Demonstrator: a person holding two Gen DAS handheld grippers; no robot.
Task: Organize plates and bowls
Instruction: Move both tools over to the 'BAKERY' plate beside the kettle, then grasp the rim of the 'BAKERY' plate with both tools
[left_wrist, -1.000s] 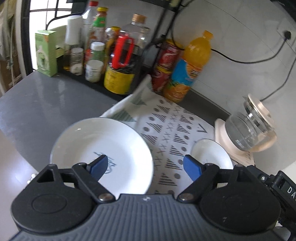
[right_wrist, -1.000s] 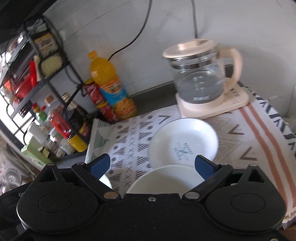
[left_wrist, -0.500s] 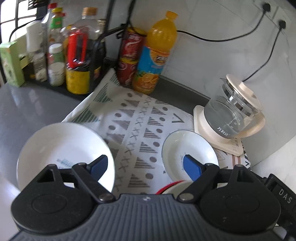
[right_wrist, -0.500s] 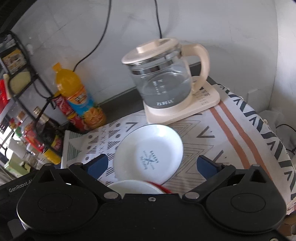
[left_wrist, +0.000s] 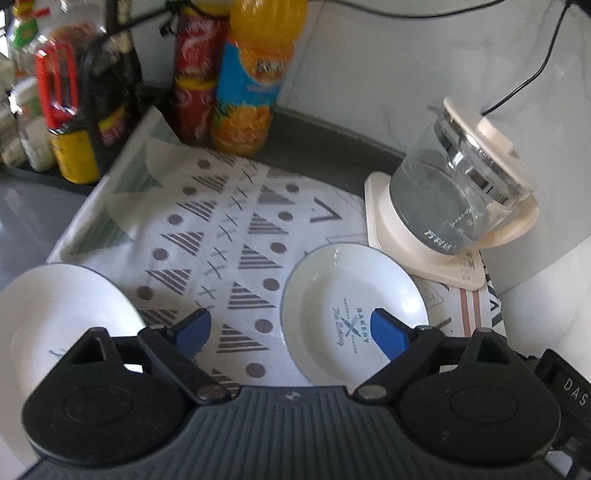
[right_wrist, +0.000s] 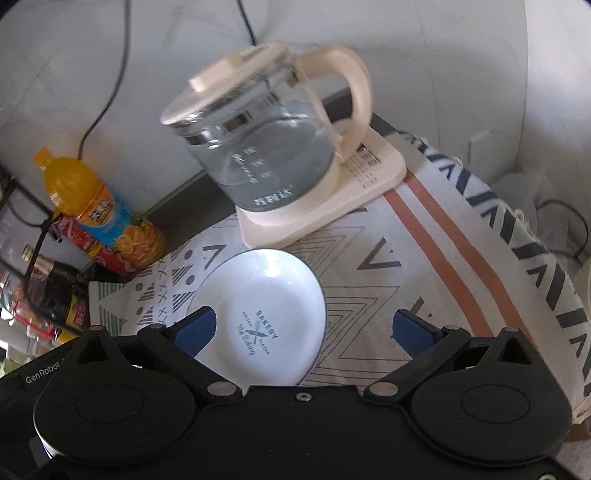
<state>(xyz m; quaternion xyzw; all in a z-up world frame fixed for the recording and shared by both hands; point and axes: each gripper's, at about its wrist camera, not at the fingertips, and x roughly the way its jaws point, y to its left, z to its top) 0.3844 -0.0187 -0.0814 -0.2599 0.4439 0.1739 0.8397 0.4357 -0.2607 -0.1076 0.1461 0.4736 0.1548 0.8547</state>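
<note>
A small white plate printed "BAKERY" (left_wrist: 343, 295) lies on the patterned cloth (left_wrist: 207, 229) in front of the kettle. My left gripper (left_wrist: 290, 330) hovers over its left rim, jaws opening, with nothing gripped; the right blue fingertip (left_wrist: 388, 332) shows over the plate's middle. A larger white plate (left_wrist: 55, 325) sits at the cloth's left edge, outside the left finger. In the right wrist view the same small plate (right_wrist: 258, 302) lies under my right gripper (right_wrist: 303, 330), which is open and empty and spans the plate's right half.
A glass kettle (left_wrist: 461, 199) on its cream base stands just behind the small plate, also in the right view as the kettle (right_wrist: 266, 147). An orange juice bottle (left_wrist: 255, 85), red cans (left_wrist: 194, 74) and a rack of condiment bottles (left_wrist: 66, 110) line the back left. White walls close the corner.
Both grippers have swung right and down toward the small plate and kettle. The large plate has slid to the left view's edge. A bowl seen low in earlier frames is out of sight.
</note>
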